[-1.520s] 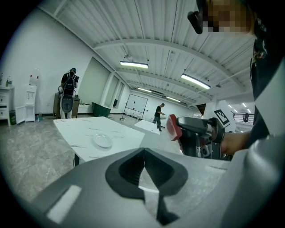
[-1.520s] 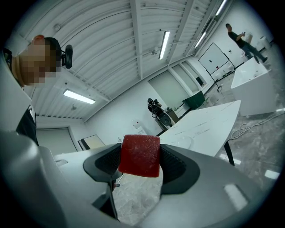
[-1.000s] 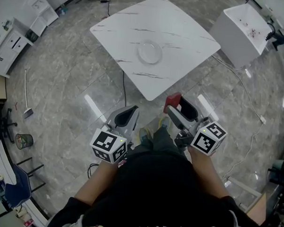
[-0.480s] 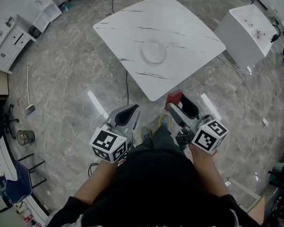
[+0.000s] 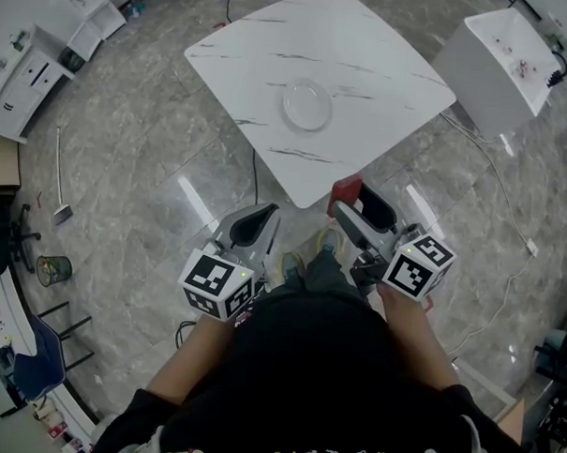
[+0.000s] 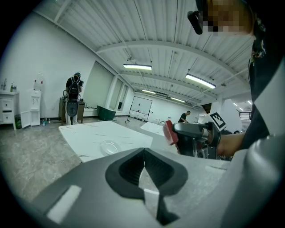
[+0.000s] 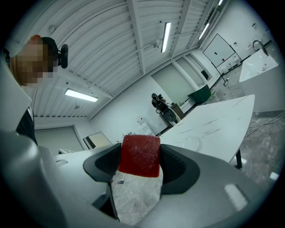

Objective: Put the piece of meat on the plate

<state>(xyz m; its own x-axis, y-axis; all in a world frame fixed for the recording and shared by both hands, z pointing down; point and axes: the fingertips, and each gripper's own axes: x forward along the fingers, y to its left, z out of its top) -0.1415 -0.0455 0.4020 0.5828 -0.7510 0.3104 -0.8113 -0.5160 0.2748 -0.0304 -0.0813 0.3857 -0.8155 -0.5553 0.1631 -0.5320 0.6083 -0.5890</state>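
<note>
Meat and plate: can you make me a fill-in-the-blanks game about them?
The right tool pinches the piece of meat, whose colour is ____.
The left tool is shut and holds ____.
The plate on the table is ____, with no food on it.
Missing words: red, nothing, empty.

The right gripper [image 5: 349, 199] edges up the frame, bringing the piece of meat [image 5: 345, 188] closer to the near corner of the white table [image 5: 273, 42]. The plate [image 5: 306, 107] drifts slightly right, and the white box [image 5: 497, 66] slides toward the upper right.
</note>
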